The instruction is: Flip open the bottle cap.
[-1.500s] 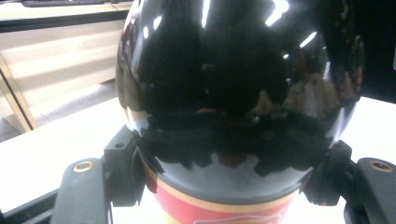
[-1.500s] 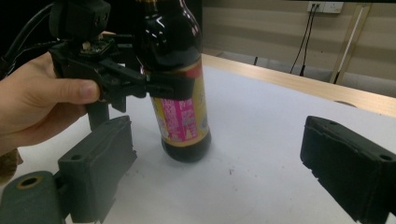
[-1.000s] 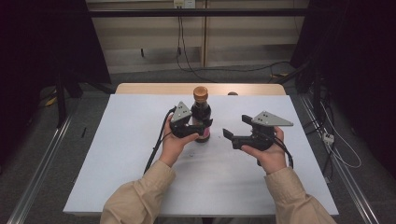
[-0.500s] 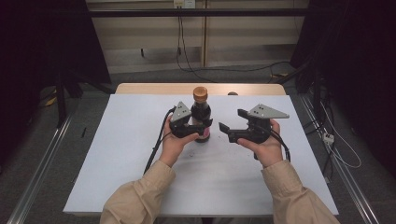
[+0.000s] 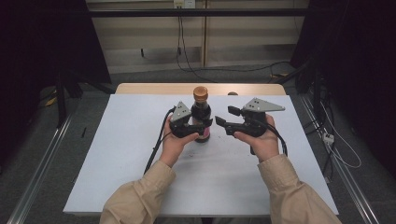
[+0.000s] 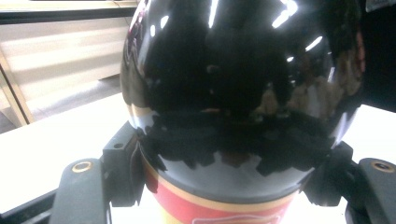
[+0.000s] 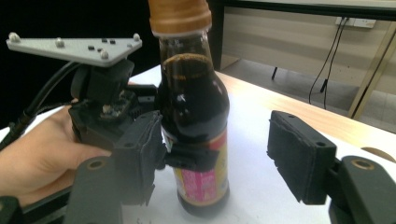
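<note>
A dark sauce bottle (image 5: 201, 111) with a brown cap (image 5: 201, 91) stands upright on the white table top (image 5: 130, 158). My left gripper (image 5: 200, 129) is shut on the bottle's lower body; in the left gripper view the glossy black bottle (image 6: 243, 93) sits pressed between both pads (image 6: 125, 171). My right gripper (image 5: 226, 117) hovers just right of the bottle and points at it. Its jaws have just been closing but stand apart with nothing touching them. In the right gripper view the bottle (image 7: 194, 116) stands beyond the two pads (image 7: 299, 156), which are part of the right gripper (image 7: 219, 156).
A wooden table edge (image 5: 201, 88) runs behind the white top. Cables trail from each gripper across the table and over the floor at the back. Metal rails (image 5: 42, 168) flank the table on both sides.
The right gripper has moved left and a little up toward the bottle, and its jaws stand narrower than before. The left gripper and the bottle have stayed put.
</note>
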Motion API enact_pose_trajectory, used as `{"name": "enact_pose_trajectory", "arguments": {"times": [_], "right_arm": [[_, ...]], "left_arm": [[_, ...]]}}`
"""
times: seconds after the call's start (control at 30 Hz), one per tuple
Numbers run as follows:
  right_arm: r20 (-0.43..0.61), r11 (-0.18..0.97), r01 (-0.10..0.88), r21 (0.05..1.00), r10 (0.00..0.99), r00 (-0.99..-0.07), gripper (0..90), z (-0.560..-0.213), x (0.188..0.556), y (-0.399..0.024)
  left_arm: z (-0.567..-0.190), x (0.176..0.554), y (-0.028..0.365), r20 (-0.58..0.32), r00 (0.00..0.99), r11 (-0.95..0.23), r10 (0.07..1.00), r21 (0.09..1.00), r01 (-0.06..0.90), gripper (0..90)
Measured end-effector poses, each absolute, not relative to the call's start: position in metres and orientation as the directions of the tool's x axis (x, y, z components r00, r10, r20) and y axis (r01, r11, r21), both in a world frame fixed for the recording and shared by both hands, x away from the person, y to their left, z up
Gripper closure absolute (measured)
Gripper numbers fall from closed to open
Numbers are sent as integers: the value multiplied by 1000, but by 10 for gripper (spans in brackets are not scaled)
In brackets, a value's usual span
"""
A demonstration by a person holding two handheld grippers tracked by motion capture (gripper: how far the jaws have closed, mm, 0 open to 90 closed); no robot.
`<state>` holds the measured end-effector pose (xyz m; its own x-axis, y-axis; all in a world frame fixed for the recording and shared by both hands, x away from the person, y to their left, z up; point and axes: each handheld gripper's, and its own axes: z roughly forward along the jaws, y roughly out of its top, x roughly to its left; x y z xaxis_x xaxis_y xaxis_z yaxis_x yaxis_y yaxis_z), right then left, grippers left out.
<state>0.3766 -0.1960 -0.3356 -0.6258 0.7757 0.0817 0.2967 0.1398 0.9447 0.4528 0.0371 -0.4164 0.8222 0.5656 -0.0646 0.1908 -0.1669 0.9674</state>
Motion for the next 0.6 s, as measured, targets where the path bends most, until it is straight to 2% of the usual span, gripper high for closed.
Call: {"name": "enact_pose_trajectory", "arguments": {"times": [0.13,0.23,0.27,0.33,0.6], "right_arm": [[89,134,295,946,768,-635,473,-331,380,-194],[93,137,294,946,753,-651,596,-328,383,-192],[93,145,295,944,744,-662,600,-326,384,-191],[62,168,275,947,744,-665,668,-322,385,-190],[83,166,299,940,737,-671,834,-310,394,-185]], "left_arm": [[-416,453,37,-64,823,-167,565,967,191,290],[-416,453,37,-63,822,-169,566,967,190,290],[-416,453,37,-61,822,-170,566,967,189,290],[-416,453,37,-59,823,-172,565,967,188,291],[-417,453,37,-70,821,-160,567,968,193,291]]}}
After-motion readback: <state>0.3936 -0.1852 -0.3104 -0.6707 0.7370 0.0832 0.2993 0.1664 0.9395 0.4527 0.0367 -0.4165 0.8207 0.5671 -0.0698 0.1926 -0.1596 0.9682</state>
